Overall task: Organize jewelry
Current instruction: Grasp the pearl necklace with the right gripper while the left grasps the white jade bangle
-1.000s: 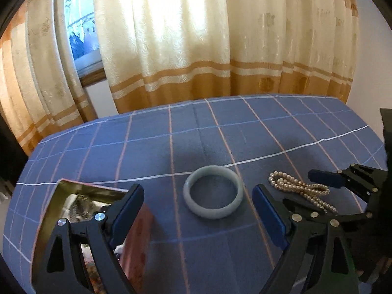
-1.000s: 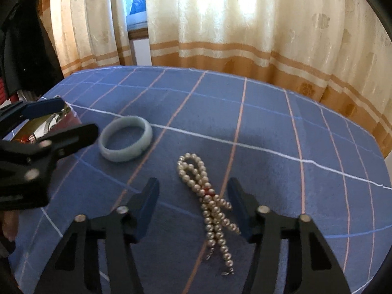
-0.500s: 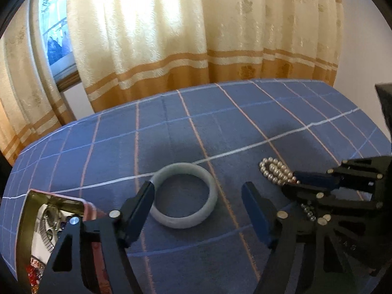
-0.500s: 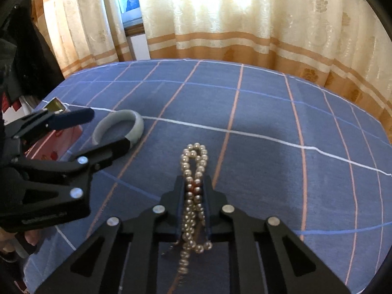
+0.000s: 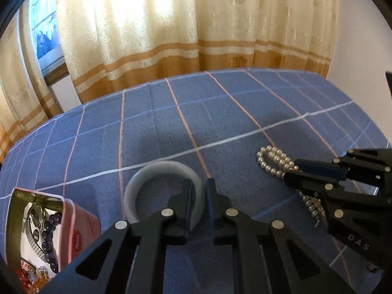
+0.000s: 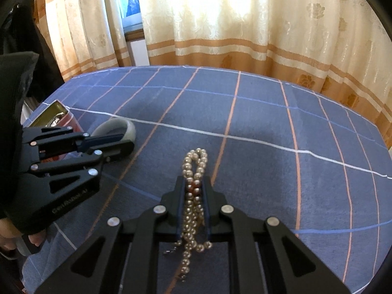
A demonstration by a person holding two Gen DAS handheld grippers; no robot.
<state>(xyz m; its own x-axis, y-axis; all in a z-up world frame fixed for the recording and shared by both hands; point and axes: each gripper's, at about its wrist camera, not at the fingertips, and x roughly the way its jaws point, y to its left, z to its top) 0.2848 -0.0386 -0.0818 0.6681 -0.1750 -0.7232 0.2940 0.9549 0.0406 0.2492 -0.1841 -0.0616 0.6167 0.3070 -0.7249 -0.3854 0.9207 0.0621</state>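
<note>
A pale grey-green jade bangle [image 5: 156,171] lies on the blue checked cloth. My left gripper [image 5: 199,191] is shut on its right side; the bangle also shows in the right wrist view [image 6: 122,127]. A pearl necklace [image 6: 196,161] lies bunched in a strand. My right gripper [image 6: 193,188] is shut on its middle, with the looped end sticking out ahead. In the left wrist view the pearls [image 5: 272,159] show at the right, with the right gripper [image 5: 294,171] clamped on them.
An open tin box [image 5: 36,232] with a pink side holds a watch, dark beads and other jewelry at the left, close to the bangle. It shows in the right wrist view [image 6: 52,116] too. Curtains hang behind the table's far edge.
My left gripper moved forward and closed on the bangle. My right gripper, open one second ago, closed on the pearl necklace and stays clamped.
</note>
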